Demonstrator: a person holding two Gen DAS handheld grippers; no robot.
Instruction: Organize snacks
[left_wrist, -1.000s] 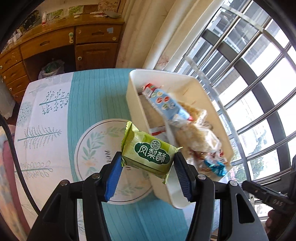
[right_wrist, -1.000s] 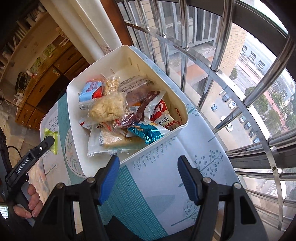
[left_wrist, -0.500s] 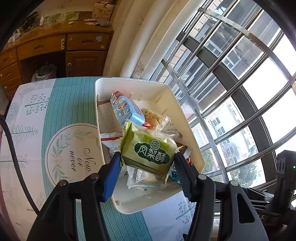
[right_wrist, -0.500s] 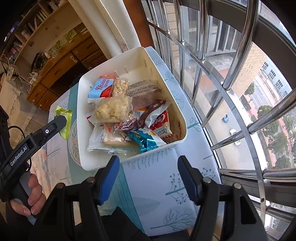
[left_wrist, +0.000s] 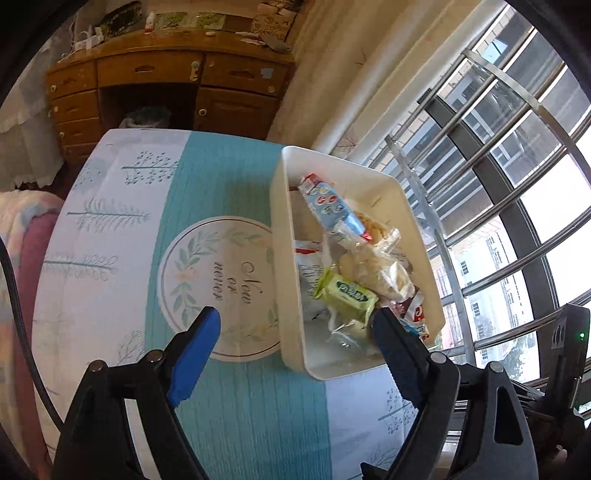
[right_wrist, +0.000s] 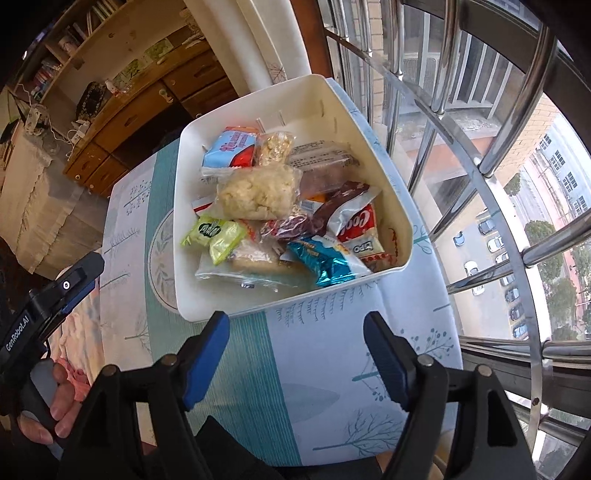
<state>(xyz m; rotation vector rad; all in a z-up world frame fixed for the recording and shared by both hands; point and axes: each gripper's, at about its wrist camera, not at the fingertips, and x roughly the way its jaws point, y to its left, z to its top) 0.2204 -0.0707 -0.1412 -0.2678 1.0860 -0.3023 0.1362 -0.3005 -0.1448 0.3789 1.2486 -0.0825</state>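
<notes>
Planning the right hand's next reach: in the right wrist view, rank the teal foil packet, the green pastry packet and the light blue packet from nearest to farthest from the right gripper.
From the right gripper:
1. Teal foil packet, bin's near right.
2. Green pastry packet, near left.
3. Light blue packet, far end.

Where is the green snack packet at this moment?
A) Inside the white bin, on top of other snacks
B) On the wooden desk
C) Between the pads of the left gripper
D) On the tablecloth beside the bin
A: the green snack packet lies in the white bin on other wrappers, and the left gripper is open with nothing between its pads.
</notes>
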